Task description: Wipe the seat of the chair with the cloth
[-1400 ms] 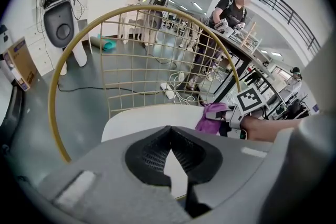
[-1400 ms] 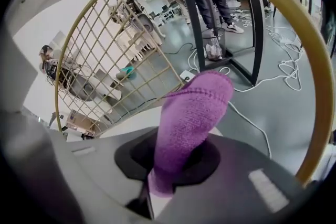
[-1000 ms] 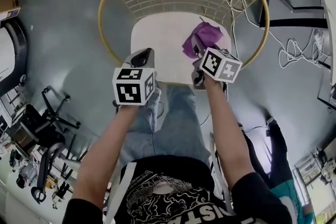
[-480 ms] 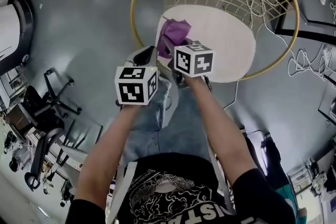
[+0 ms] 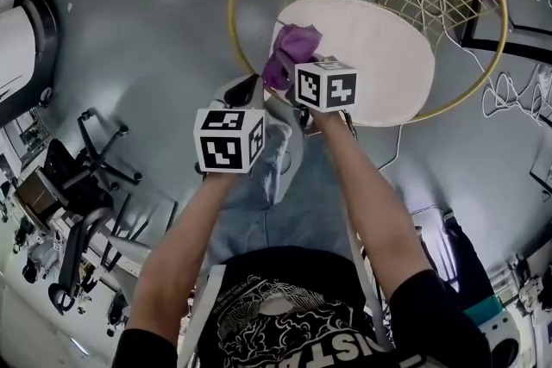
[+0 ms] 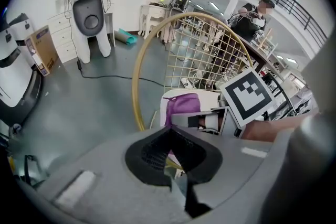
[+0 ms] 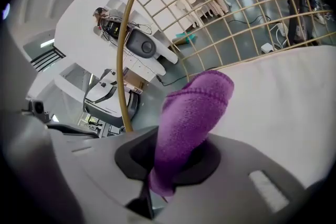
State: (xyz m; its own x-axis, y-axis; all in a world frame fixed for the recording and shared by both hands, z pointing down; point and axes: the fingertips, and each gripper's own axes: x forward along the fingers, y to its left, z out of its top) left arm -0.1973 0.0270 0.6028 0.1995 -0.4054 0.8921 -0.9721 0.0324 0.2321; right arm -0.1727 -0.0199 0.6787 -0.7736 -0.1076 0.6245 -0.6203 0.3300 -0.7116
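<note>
Grey fingers pressed together on nothing, the left gripper (image 5: 247, 87) hovered just off the chair (image 5: 231, 17). Beside it, the right gripper (image 5: 290, 89) pinched the purple cloth (image 5: 293, 47), which touched the near left corner of the white seat (image 5: 384, 56). The bare seat stretched away rightward, nearer that hand.

Partial "ISTA" on blk shirt (image 5: 285, 306); no other legible txt

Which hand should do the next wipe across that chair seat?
Right: the right tool grips the purple cloth over the seat, at its edge; the left tool is shut, empty, short of the seat.
</note>
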